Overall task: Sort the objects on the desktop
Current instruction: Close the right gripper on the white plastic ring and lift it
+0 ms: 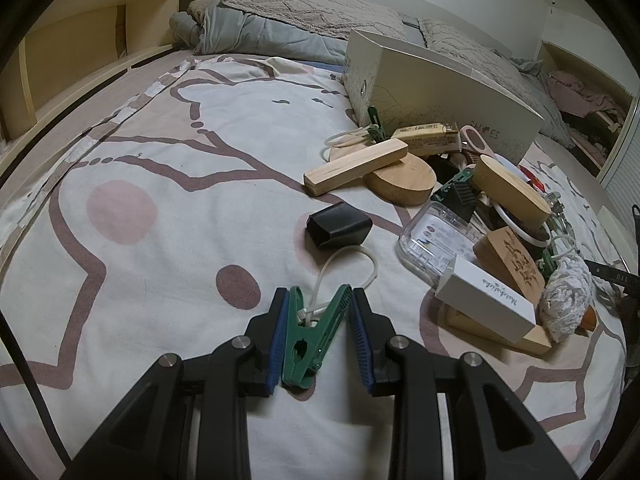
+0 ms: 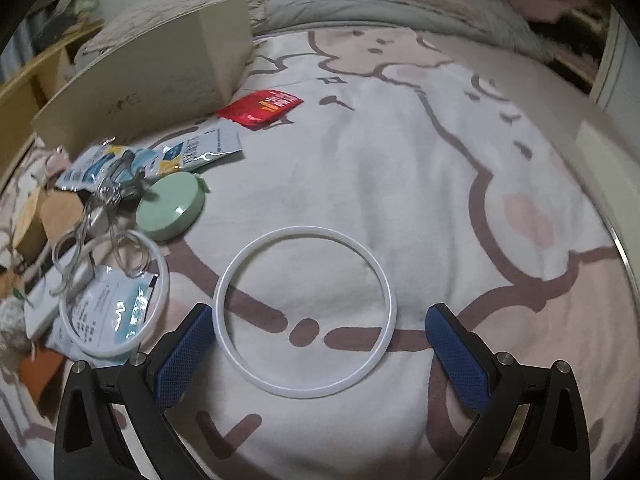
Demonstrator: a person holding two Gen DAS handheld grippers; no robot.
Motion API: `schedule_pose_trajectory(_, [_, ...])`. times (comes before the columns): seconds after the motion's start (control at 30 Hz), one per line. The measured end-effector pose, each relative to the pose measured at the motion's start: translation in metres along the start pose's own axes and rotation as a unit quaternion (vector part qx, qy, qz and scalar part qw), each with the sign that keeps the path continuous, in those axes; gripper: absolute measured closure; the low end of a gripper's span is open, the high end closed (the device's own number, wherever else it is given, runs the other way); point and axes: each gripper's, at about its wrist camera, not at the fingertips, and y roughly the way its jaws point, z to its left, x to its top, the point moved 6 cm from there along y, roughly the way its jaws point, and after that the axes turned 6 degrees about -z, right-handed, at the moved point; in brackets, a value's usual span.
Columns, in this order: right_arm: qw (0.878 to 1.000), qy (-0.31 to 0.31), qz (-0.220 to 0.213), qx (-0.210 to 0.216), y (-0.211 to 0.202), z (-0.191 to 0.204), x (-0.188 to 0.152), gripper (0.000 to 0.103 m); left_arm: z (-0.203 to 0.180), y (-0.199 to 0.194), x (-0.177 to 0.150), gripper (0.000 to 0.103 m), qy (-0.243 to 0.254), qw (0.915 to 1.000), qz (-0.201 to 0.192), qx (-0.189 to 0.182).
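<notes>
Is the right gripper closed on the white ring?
No: the right gripper stands open, and the white ring lies flat on the bedsheet between its fingers.

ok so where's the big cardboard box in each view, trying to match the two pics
Left wrist: the box is upper right, behind the pile of wooden blocks.
Right wrist: the box is upper left, behind the packets and the green disc.
Shared landmark: the cartoon-print bedsheet under everything.
</notes>
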Motion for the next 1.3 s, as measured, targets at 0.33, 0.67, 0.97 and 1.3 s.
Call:
schedule_pose_trajectory(0.33, [1.0, 0.001, -0.027, 0.008, -0.008, -0.002, 0.001, 0.012, 0.001, -0.001, 0.001, 0.073, -0.006, 1.0, 0.001, -0.004])
schedule_pose_trajectory(0.67, [0.999, 0.01, -0.036, 0.015, -0.009, -0.004, 0.003, 0.018, 0.005, 0.0, 0.002, 0.072, -0.028, 0.9995, 0.007, -0.013])
schedule_pose_trajectory(0.97, [0.999, 0.011, -0.04, 0.018, -0.012, -0.005, 0.002, 0.019, 0.004, -0.002, 0.003, 0.073, -0.026, 0.9996, 0.003, -0.012])
schedule_pose_trajectory(1.3, [0.998, 0.014, -0.055, 0.023, -0.02, -0.006, 0.009, 0.019, 0.004, -0.008, 0.009, 0.074, -0.02, 0.9998, -0.005, 0.001])
